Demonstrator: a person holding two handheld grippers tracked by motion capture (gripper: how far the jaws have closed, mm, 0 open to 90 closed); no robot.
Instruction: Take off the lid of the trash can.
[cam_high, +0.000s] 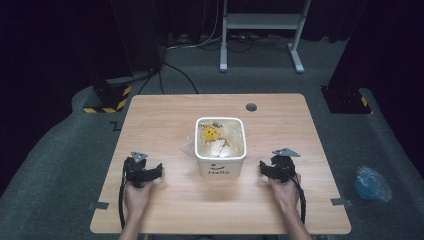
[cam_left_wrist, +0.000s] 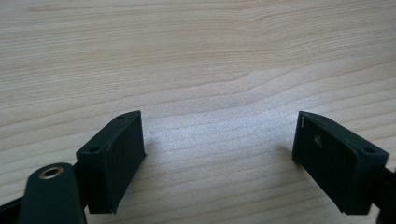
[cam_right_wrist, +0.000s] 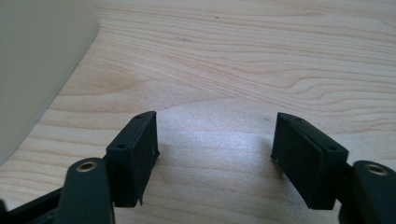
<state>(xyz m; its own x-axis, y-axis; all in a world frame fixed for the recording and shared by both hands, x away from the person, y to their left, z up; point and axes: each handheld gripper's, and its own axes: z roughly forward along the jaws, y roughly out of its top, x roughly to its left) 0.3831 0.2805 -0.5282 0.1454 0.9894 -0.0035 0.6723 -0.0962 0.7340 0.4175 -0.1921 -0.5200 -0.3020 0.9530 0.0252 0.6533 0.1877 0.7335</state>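
Both the left hand-held gripper (cam_high: 159, 171) and right hand-held gripper (cam_high: 262, 168) rest wide open and empty on the worktop (cam_high: 165, 112), flanking the white tub (cam_high: 220, 162) near its front edge.

One white tub (cam_high: 220, 150) on one bench (cam_high: 160, 120); two claws, left (cam_high: 150, 172) and right (cam_high: 270, 169); one blue bag (cam_high: 371, 184) on the floor.

High view overlooks the table (cam_high: 165, 115); both gripper views skim its wood closely.
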